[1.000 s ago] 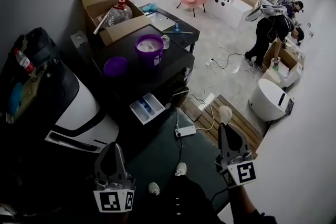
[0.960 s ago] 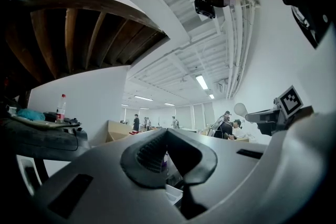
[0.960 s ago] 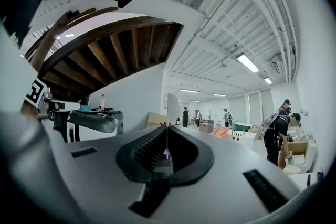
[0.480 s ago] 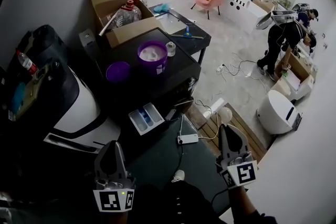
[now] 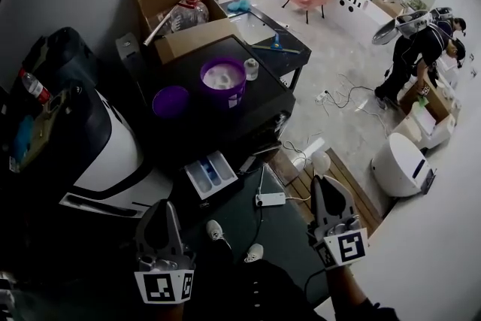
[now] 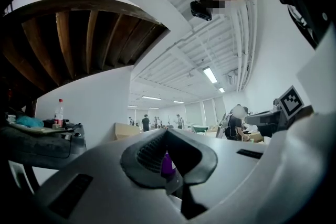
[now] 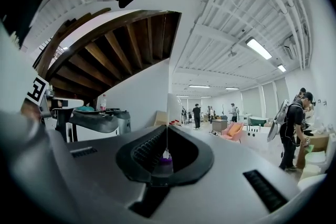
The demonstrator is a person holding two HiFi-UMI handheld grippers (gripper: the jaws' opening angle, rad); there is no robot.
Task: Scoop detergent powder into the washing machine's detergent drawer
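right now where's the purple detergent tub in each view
Head view: the purple tub stands on the black machine top, upper middle.
Left gripper view: a purple sliver low centre, seen between the jaws.
Right gripper view: a smaller purple sliver low centre, likewise.
Shared landmark: the red-capped bottle, left of the tub everywhere.

black washer top [image 5: 259,100], purple tub [image 5: 223,79], purple lid [image 5: 169,99]

No legible text, label, brand or number — in any view
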